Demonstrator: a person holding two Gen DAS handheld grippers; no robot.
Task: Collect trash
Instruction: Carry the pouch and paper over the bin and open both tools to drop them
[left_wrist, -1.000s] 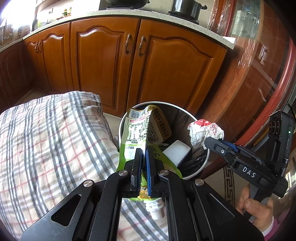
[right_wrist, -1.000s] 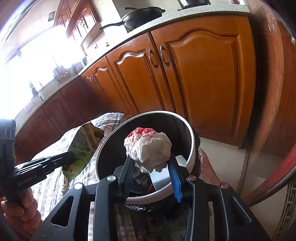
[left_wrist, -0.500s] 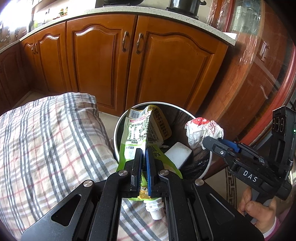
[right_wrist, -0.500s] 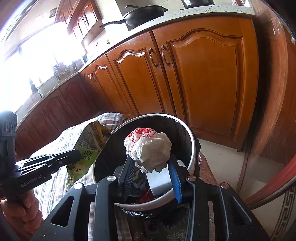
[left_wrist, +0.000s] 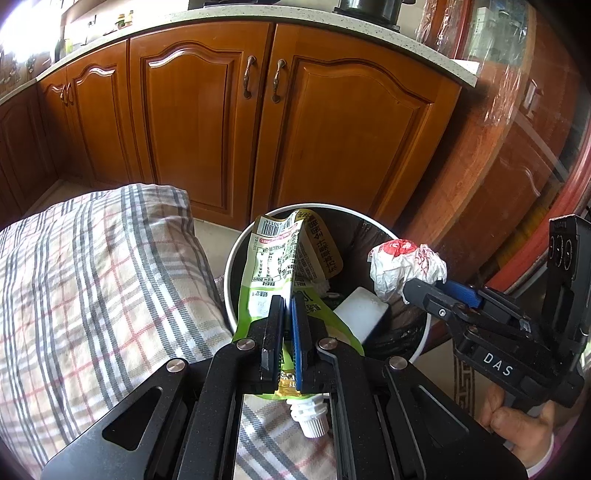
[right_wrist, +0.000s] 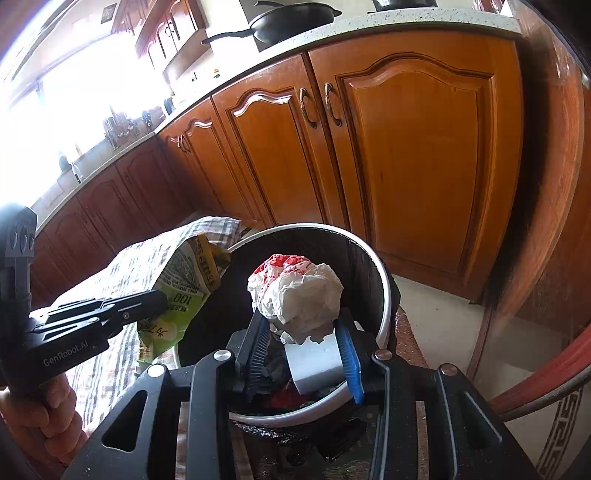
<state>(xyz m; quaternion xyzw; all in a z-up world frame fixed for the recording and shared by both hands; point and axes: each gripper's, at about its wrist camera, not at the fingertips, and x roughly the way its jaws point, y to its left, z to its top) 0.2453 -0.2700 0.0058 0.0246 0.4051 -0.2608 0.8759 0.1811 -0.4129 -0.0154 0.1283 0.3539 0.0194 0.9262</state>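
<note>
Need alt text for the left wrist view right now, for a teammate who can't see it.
The left gripper clamps a green spouted pouch over an open trash bin. Beside it, the right gripper holds a crumpled wrapper above the same bin.

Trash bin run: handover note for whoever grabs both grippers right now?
Left gripper: shut on a green drink pouch, its top over the bin's near rim.
Right gripper: shut on a crumpled white-and-red wrapper, held above the bin.
Done: bin already holds a white block and other scraps.
Left: open both grippers to drop pouch and wrapper in. No other trash shows on the plaid cloth in these views.
</note>
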